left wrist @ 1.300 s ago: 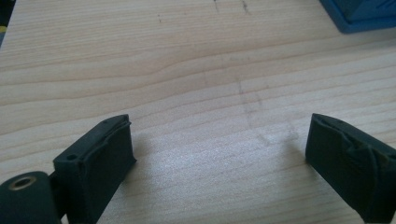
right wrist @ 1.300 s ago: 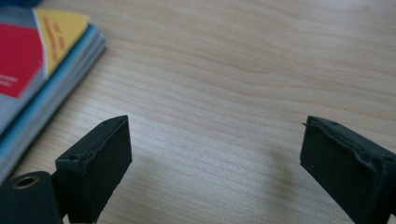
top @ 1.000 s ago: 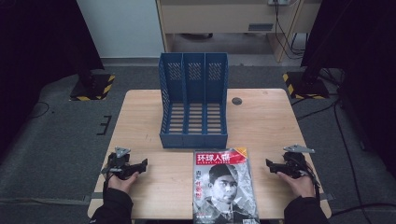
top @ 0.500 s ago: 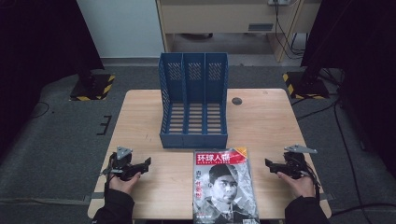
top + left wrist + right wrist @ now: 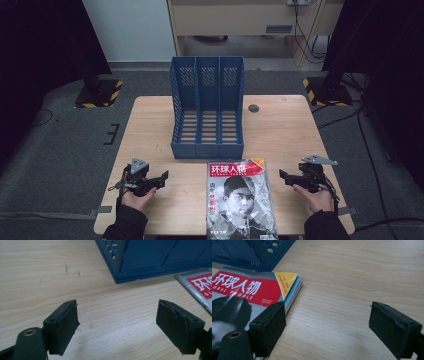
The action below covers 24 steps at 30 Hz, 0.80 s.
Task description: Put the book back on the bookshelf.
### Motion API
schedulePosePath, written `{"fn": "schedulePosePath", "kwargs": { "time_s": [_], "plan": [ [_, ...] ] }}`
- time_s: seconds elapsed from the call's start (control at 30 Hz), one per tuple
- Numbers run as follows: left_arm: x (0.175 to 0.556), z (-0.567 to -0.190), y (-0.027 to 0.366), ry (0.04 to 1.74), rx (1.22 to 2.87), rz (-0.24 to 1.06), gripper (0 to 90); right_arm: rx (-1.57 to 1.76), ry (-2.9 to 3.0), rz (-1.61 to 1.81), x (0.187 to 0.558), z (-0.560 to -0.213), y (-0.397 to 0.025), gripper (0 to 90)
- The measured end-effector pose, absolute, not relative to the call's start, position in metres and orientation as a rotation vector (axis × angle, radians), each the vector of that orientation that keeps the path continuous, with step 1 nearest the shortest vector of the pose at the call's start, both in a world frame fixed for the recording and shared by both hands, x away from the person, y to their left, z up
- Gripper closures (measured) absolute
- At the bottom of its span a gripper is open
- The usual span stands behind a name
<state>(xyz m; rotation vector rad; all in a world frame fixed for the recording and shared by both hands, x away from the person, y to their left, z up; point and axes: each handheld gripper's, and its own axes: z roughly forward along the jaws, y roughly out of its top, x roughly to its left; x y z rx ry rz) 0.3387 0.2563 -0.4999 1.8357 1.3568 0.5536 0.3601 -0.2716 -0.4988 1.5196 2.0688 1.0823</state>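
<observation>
The left gripper (image 5: 159, 178) rests at the near left of the pale wooden table (image 5: 150, 125), jaws spread. A glossy magazine (image 5: 240, 200) with a red title band and monochrome portrait lies flat at the near middle, just before the blue slatted plastic file rack (image 5: 207, 107). The right gripper (image 5: 286, 177), near right, is likewise spread.

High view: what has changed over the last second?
Hardly anything. The left gripper edged slightly toward the magazine; the right gripper barely shifted. Both are open and hold nothing. The magazine and the file rack lie as before on the table.
</observation>
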Motion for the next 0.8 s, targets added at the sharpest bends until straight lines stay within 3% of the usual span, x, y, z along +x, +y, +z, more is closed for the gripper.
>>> {"fn": "schedulePosePath", "kwargs": {
  "time_s": [0.8],
  "plan": [
    [0.329,-0.495,0.210,1.211,1.887,0.518,14.8,1.492,2.080,1.174,0.349,-0.495,-0.254,16.1]
  ]
}}
